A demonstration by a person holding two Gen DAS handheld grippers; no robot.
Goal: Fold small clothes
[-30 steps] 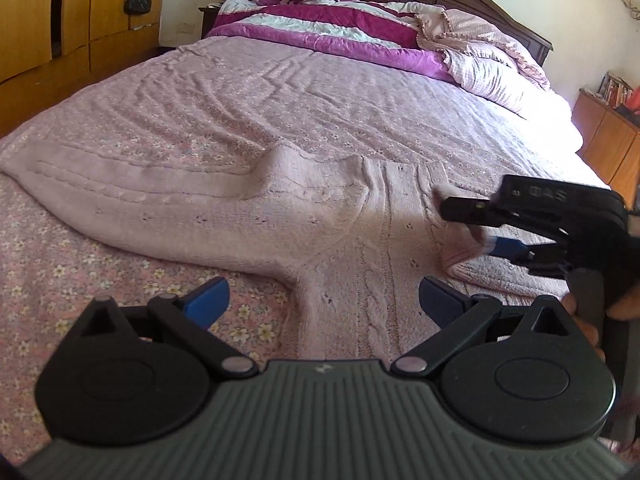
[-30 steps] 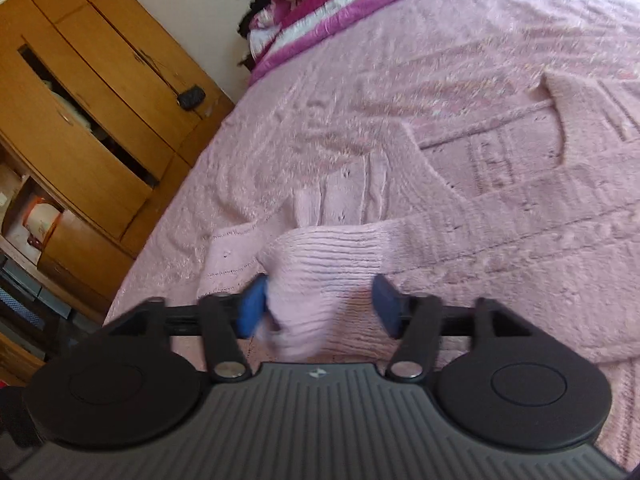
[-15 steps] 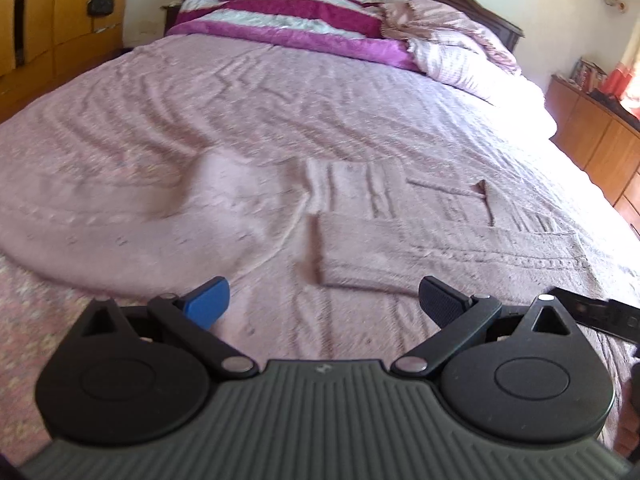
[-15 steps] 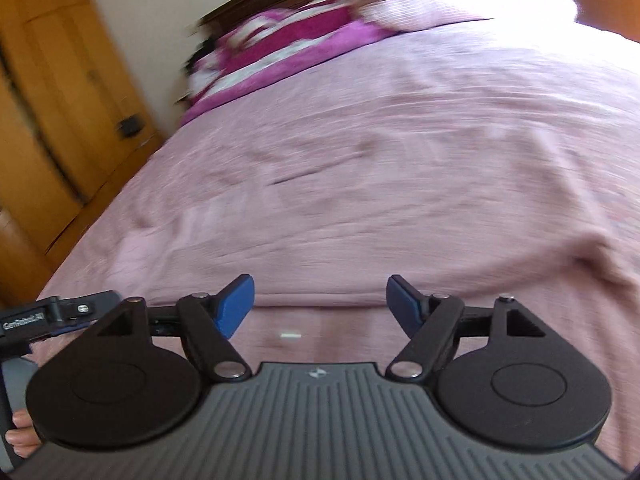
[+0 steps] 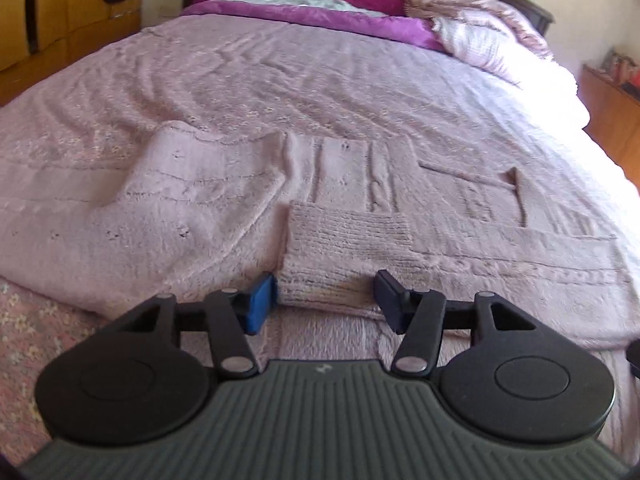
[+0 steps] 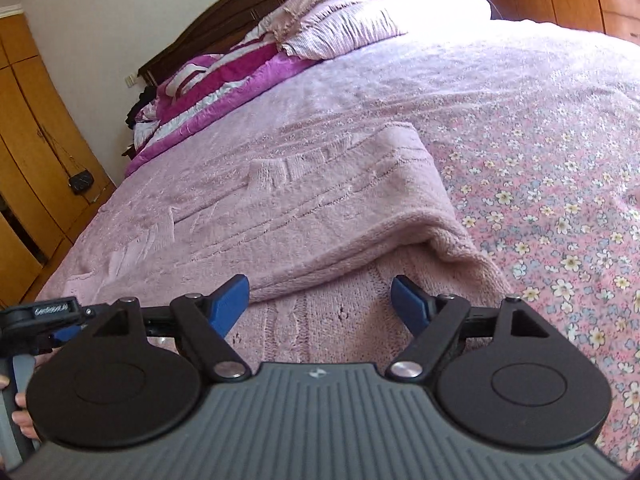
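**Pink knit sweater lies part-folded on bed as two grippers work its near edge**

A pale pink knitted sweater [image 5: 224, 216] lies flat on a bed, one sleeve [image 5: 420, 256] folded across its body so that the ribbed cuff [image 5: 340, 248] ends just ahead of the left gripper [image 5: 325, 300]. The cuff's near edge sits between that gripper's two blue-tipped fingers [image 5: 260, 304], which are closing in on it; the left pad stands right at the cuff's side, though whether either pad yet presses the knit cannot be told. Beyond the fingers the sweater's cable-knit front runs away toward the head of the bed, and a second sleeve stretches off to the left of them.

Seen from the right wrist, the folded sleeve's thick edge crosses just ahead of the right gripper [image 6: 320, 300], whose fingers [image 6: 230, 300] are spread and opening, with cable-knit fabric lying beneath the gap and nothing pinched. To the left of these fingers the left gripper's black body is visible, held in a person's hand [image 6: 20, 412].

Under the sweater lies a pink floral bedspread [image 6: 560, 208], showing to the right of the right fingers. Farther off, a magenta and white striped quilt [image 5: 320, 4] and pale bedding are heaped against a dark headboard [image 6: 240, 12], with wooden wardrobes [image 6: 36, 152] at the far left
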